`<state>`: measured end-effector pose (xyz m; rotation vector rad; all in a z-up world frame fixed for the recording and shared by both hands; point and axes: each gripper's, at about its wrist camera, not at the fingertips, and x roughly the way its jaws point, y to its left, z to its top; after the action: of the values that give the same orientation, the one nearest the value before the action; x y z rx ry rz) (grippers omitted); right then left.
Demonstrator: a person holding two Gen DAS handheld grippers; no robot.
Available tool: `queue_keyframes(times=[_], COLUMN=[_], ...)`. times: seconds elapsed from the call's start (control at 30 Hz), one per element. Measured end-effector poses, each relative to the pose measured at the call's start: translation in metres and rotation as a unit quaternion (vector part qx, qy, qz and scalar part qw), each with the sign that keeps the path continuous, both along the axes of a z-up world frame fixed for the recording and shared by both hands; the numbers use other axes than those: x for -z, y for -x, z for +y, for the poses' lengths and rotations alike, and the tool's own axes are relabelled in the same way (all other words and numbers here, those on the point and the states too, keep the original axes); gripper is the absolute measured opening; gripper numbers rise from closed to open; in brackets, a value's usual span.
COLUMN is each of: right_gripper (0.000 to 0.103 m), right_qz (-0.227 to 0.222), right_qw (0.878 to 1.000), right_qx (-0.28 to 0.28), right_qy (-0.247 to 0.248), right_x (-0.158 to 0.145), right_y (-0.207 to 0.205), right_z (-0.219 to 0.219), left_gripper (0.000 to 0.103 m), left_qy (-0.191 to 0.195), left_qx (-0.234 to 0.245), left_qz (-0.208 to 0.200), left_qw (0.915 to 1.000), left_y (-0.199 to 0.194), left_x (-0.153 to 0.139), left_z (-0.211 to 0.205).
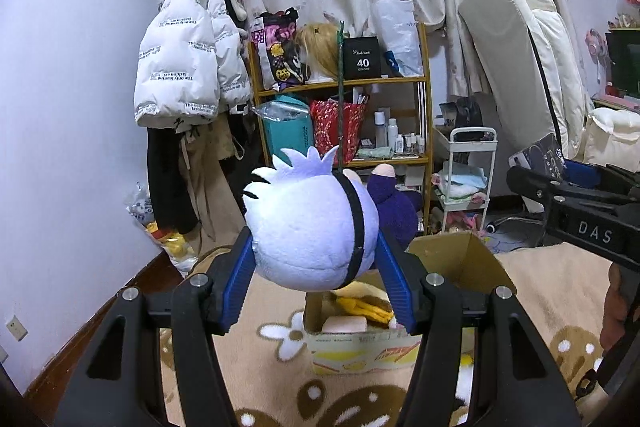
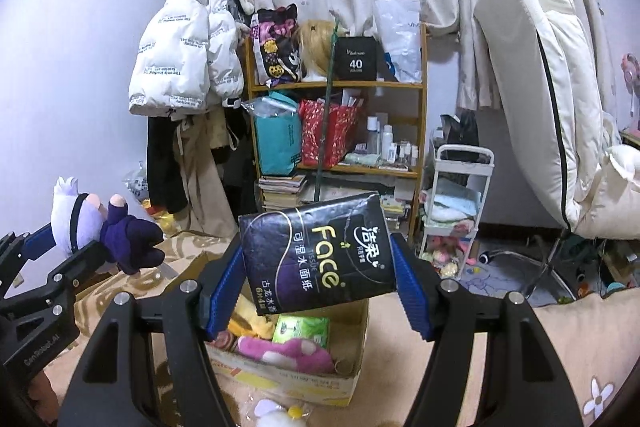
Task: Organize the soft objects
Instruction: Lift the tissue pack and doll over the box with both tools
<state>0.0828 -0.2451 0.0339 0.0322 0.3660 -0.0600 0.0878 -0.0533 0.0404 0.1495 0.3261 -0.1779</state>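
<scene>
My left gripper (image 1: 316, 259) is shut on the pale head of a plush doll (image 1: 308, 227) with a black band and a dark purple body, held above an open cardboard box (image 1: 360, 347). The doll also shows at the left of the right wrist view (image 2: 100, 227). My right gripper (image 2: 320, 267) is shut on a dark tissue pack (image 2: 316, 255) marked "Face", held above the same box (image 2: 288, 379). The box holds a yellow plush (image 2: 252, 323), a pink plush (image 2: 288, 349) and a green tissue pack (image 2: 304, 329).
The box sits on a beige patterned blanket (image 1: 280, 387). Behind stand a wooden shelf (image 1: 344, 83) full of bags and bottles, a white trolley (image 1: 468, 179), hanging coats (image 1: 188, 67) and a folded white mattress (image 2: 540, 87). A small white and yellow toy (image 2: 280, 413) lies before the box.
</scene>
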Motion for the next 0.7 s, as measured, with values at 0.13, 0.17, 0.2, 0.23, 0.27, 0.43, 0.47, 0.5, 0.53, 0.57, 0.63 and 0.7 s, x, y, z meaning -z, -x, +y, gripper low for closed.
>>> queue_keyframes(times=[0.13,0.17,0.2,0.23,0.27,0.43,0.47,0.5,0.53,0.57,0.63,0.7], right_gripper=[0.073,0.073,0.073,0.073,0.073,0.073,0.073,0.073,0.073,0.073,0.073,0.073], right_qz=[-0.007,-0.009,-0.01,-0.011,-0.012,-0.002,0.0,0.004,0.007,0.011,0.02,0.025], right_qw=[1.0,1.0,1.0,1.0,1.0,1.0,1.0,1.0,1.0,1.0,1.0,1.0], right_qx=[-0.004,-0.005,-0.005,-0.005,-0.004,-0.006,-0.005,-0.004,-0.003,-0.002,0.0,0.001], right_qy=[0.007,0.01,0.01,0.01,0.009,0.003,0.002,0.0,-0.003,-0.005,-0.01,-0.017], right_x=[-0.003,-0.003,-0.003,-0.003,-0.001,0.002,0.005,0.008,0.011,0.014,0.022,0.03], right_y=[-0.005,-0.007,-0.009,-0.011,-0.013,-0.021,-0.023,-0.025,-0.028,-0.031,-0.035,-0.039], right_z=[0.001,0.001,0.002,0.001,0.001,-0.003,-0.004,-0.005,-0.006,-0.008,-0.011,-0.014], left_gripper=[0.058,0.058,0.058,0.059,0.059,0.059,0.059,0.059,0.059,0.059,0.059,0.059], left_qy=[-0.002,-0.002,-0.003,-0.006,-0.009,-0.004,0.004,0.009,0.012,0.012,0.008,0.008], left_qx=[0.002,0.002,0.002,0.002,0.004,0.011,0.013,0.014,0.012,0.01,0.01,0.011], left_qz=[-0.009,-0.01,-0.013,-0.016,-0.017,-0.004,0.007,0.013,0.018,0.022,0.027,0.032], left_qw=[1.0,0.9999,0.9999,0.9999,0.9998,0.9999,0.9999,0.9998,0.9997,0.9996,0.9995,0.9994], left_y=[-0.009,-0.011,-0.013,-0.016,-0.019,-0.029,-0.032,-0.034,-0.036,-0.039,-0.043,-0.048], left_x=[-0.007,-0.008,-0.009,-0.009,-0.008,0.002,0.005,0.007,0.01,0.014,0.019,0.023], left_z=[-0.003,-0.005,-0.006,-0.008,-0.01,-0.012,-0.012,-0.011,-0.01,-0.01,-0.01,-0.01])
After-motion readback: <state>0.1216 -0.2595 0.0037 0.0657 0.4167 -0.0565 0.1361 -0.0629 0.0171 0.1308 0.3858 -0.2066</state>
